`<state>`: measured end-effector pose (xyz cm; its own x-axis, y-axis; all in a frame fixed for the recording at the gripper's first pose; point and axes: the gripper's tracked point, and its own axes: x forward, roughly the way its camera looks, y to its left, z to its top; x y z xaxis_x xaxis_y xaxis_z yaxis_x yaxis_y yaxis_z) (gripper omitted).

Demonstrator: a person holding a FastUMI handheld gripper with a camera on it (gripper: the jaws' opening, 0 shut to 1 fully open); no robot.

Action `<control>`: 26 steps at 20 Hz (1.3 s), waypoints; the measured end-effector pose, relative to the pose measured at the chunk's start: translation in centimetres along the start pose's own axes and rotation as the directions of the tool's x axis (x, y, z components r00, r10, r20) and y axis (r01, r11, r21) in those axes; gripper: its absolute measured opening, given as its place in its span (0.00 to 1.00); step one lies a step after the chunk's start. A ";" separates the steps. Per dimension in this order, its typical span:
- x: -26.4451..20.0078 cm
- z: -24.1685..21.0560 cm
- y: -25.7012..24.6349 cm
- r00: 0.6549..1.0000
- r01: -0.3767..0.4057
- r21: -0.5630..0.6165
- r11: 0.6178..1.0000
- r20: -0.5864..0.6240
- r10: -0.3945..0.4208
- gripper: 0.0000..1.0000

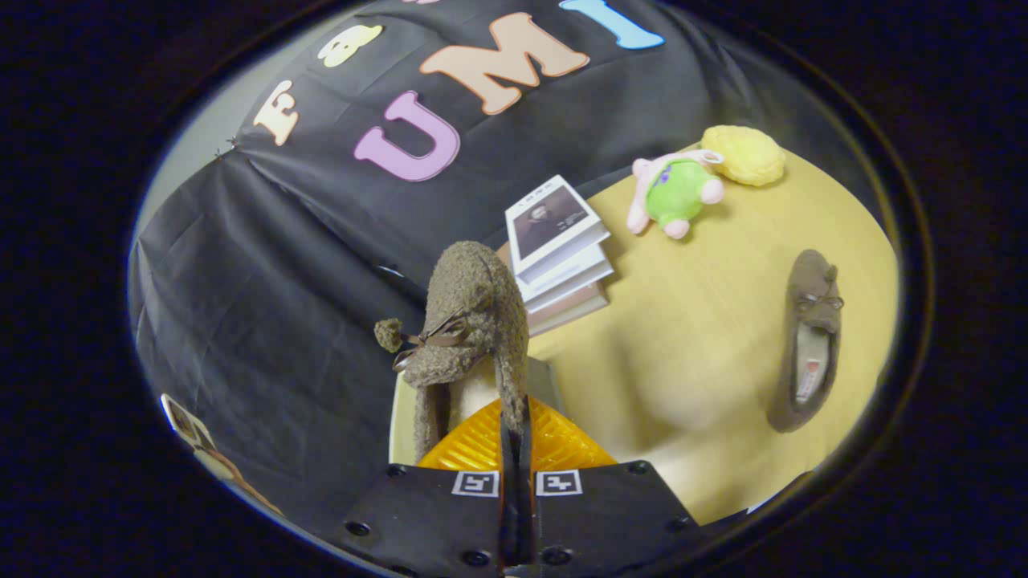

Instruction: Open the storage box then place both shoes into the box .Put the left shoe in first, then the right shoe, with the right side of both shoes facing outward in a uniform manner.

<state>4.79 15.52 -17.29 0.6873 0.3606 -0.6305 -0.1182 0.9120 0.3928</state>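
- I am holding one shoe (470, 321) in the gripper (514, 433): the fingers are drawn nearly together and are pinching the thin side wall of the shoe's collar between them.
- The held shoe is hanging lifted, above the near edge of the table (707, 353); its long axis is running straight ahead of the fingers, toe pointing away toward the black cloth wall (265, 273), bow and pompom showing on its upper.
- I am judging this to be the left shoe, since the task wants that one first, but I cannot confirm left from right by its shape here.
- The other shoe (807, 337) is lying flat on the table, well apart to the right of the fingers, opening up, its long axis roughly parallel to the held one.
- The storage box is what the coming move turns on, and I cannot make it out for certain; a pale panel with a grey edge (546, 377) just under the held shoe may be part of it, so I am not saying whether it is open or what is in it.
- Beyond the fingers a stack of books (558, 265) is sitting near the wall; further right a plush toy (675, 193) is lying just beside a yellow sponge-like lump (743, 155).
- I am expecting the next move to carry the shoe to the box, turned so its right side faces outward.
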 end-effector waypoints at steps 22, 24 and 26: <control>7.3 -11.1 9.4 0.982 -0.010 -0.091 0.996 -0.190 -0.007 0.03; 7.9 -12.7 7.8 0.971 0.055 -0.132 0.990 -0.225 -0.084 0.03; 8.7 -14.4 6.4 0.953 0.098 -0.171 0.980 -0.268 -0.142 0.03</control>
<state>-0.29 27.36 -29.93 0.4798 0.2663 -0.8360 -0.1705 0.9630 0.2089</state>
